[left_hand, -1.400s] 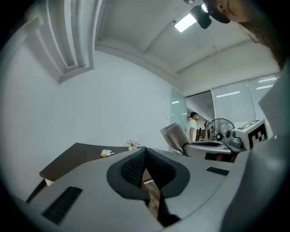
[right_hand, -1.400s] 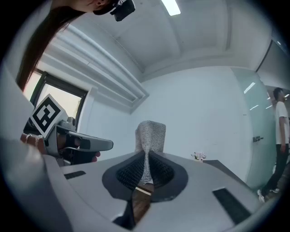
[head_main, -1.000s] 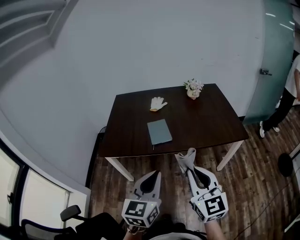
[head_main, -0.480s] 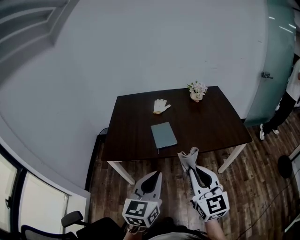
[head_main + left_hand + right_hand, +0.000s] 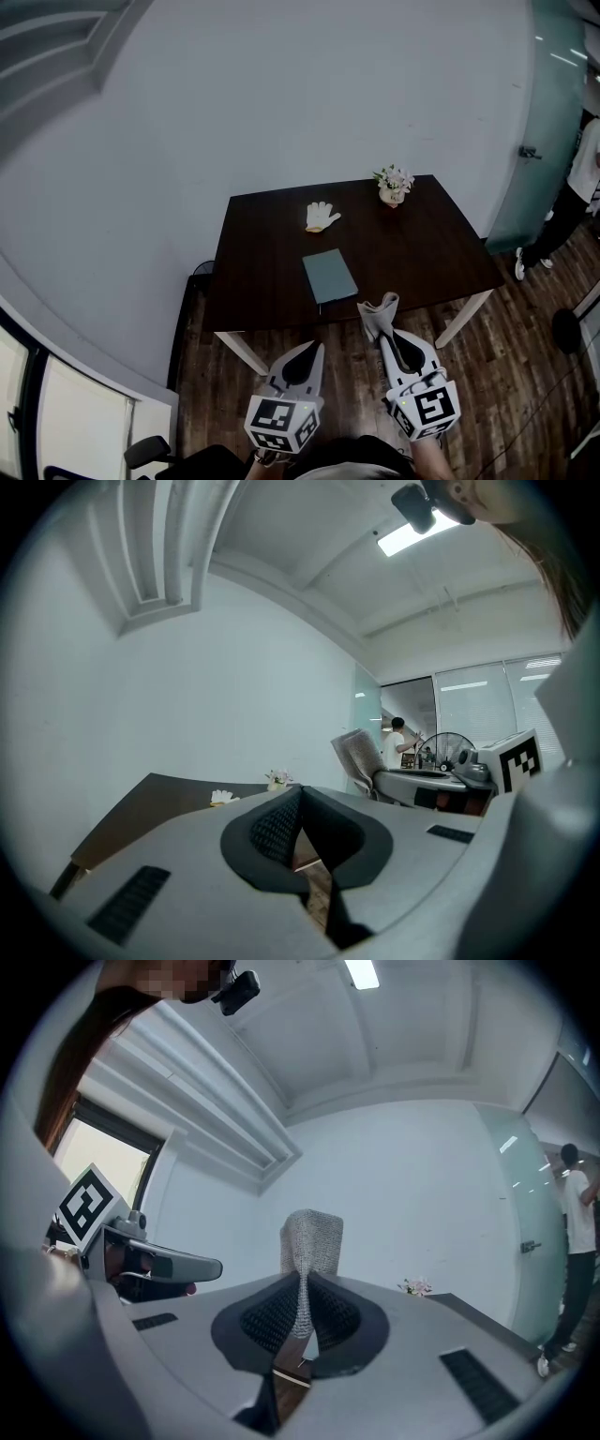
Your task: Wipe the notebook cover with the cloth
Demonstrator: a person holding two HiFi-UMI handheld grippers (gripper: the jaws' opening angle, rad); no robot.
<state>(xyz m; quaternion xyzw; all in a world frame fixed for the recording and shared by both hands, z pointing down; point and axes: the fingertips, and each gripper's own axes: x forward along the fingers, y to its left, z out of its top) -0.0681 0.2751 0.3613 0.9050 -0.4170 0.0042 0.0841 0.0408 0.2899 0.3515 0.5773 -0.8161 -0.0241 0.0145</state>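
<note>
A grey-green notebook lies flat near the front of a dark wooden table. Both grippers hang in front of the table, short of its front edge. My right gripper is shut on a pale grey cloth, which sticks up past the jaw tips; the same cloth stands between the jaws in the right gripper view. My left gripper is shut with nothing in it, its jaws meeting at the tip.
A white glove lies at the table's far side and a small flower pot stands at its far right corner. The floor is dark wood planks. A person stands by a glass door at the right.
The table and notebook have slid slightly lower and nearer in the head view as I come closer. Both grippers keep their pose, the cloth still held.
</note>
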